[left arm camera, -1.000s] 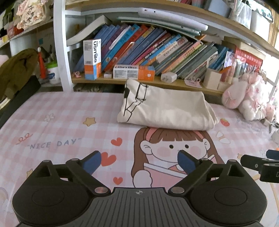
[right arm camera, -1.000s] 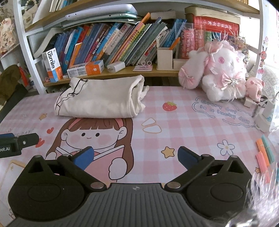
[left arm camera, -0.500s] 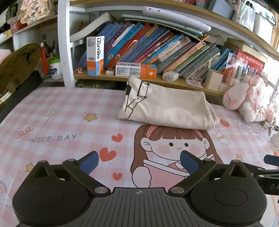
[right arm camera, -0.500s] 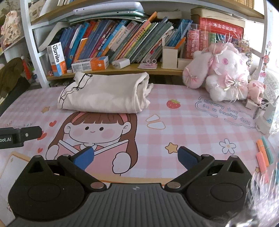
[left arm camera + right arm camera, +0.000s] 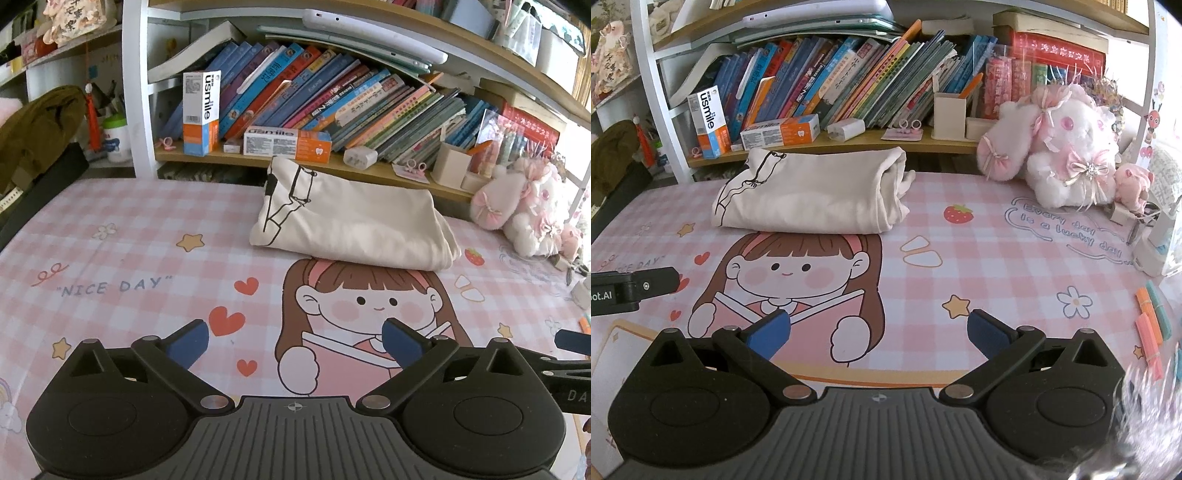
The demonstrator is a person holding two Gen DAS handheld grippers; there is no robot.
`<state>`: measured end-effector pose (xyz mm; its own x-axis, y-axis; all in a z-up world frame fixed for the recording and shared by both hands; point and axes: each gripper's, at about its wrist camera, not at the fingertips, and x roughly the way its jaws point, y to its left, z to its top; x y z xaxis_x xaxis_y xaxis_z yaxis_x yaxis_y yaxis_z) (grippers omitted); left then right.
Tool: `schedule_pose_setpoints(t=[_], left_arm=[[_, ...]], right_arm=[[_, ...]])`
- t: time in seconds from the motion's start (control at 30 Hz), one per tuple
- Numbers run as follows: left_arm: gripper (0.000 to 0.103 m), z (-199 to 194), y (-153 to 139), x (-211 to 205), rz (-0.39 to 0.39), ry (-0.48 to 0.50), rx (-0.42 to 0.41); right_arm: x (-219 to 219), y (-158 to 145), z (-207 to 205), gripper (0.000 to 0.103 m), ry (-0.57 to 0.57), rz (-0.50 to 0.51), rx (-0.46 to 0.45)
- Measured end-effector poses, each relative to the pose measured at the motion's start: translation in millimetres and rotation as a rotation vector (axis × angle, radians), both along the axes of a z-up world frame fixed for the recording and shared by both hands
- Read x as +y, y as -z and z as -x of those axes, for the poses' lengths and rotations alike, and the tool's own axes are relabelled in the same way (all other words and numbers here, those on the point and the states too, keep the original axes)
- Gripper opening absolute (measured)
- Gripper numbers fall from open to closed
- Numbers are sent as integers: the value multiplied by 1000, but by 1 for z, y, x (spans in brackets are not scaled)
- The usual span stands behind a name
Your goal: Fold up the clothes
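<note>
- A pink checked desk mat (image 5: 122,206) covers the work surface, printed with a cartoon girl reading a book, hearts, stars, a strawberry and the words "NICE DAY".
- The cream garment (image 5: 351,225) lies folded into a thick bundle at the far side of the mat, just in front of the lower shelf (image 5: 376,173), with a black line drawing showing at its left end.
- The left gripper (image 5: 295,341) sits low over the mat's near part, its blue-padded fingers (image 5: 187,341) spread wide with nothing between them, well apart from the garment.
- The right gripper (image 5: 878,332) is likewise near the front edge, fingers (image 5: 986,332) spread wide and empty.
- Behind the mat, a white-framed bookshelf holds a row of leaning books (image 5: 849,77), an upright usmile box (image 5: 201,112) and a second one lying flat.
- A pink and white plush toy (image 5: 1060,147) sits at the mat's far right corner.
- Coloured paper strips (image 5: 1148,325) lie at the right edge.
- An olive-brown bag (image 5: 35,129) rests off the mat's left side.
</note>
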<state>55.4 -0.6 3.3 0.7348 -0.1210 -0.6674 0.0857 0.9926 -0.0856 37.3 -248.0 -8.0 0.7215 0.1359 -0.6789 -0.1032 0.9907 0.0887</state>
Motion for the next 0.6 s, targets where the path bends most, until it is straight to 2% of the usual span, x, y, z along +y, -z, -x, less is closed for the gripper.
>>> schedule_pose_setpoints(t=[0.6], left_arm=[[101,1,2,-2,0,-14,2]], right_arm=[[1,0,0,103,-7,0,5]])
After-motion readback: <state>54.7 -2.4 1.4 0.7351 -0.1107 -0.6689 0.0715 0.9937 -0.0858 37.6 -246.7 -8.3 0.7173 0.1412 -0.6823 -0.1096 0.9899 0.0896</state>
